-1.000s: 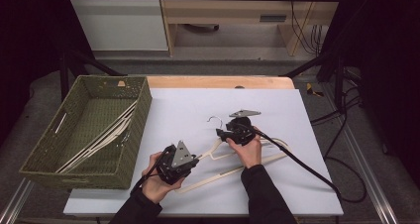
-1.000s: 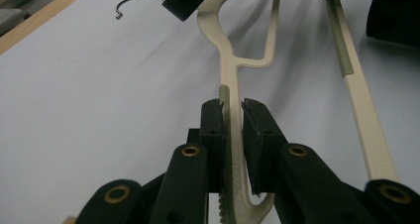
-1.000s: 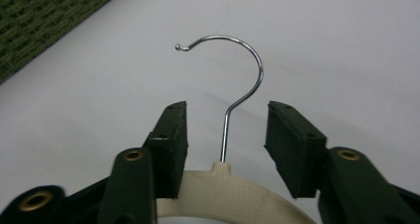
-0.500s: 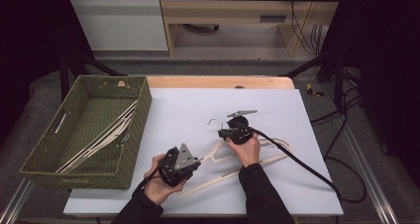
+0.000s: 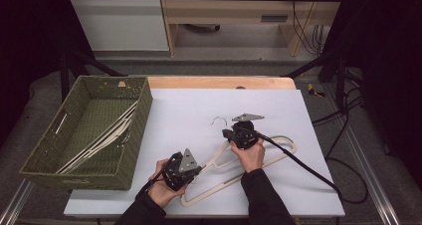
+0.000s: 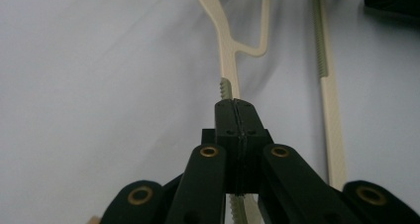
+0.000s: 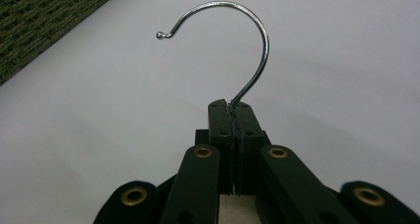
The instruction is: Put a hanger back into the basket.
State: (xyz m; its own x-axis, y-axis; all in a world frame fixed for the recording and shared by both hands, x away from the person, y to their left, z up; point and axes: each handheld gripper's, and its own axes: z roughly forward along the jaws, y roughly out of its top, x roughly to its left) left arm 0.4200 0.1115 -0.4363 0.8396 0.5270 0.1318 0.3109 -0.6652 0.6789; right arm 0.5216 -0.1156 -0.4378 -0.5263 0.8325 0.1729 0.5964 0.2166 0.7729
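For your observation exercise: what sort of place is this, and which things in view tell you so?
Probably a lab or workshop set up for recording. A white table stands on a metal frame between dark curtains, loose cables trail over the floor, and a hanger and basket are laid out like test props.

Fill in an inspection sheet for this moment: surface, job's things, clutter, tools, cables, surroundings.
Surface: white table top, bare wooden strip along its far edge.
Job's things: cream plastic hanger with a metal hook lies flat near the front edge; green woven basket at the left holds more cream hangers.
Clutter: nothing seen.
Tools: left tool shut on the hanger's toothed arm; right tool shut on the hook's base.
Cables: a black cable trails from the right tool over the table's right front; more cables lie on the floor at the right.
Surroundings: wooden furniture and a white panel behind, dark curtains at the sides.
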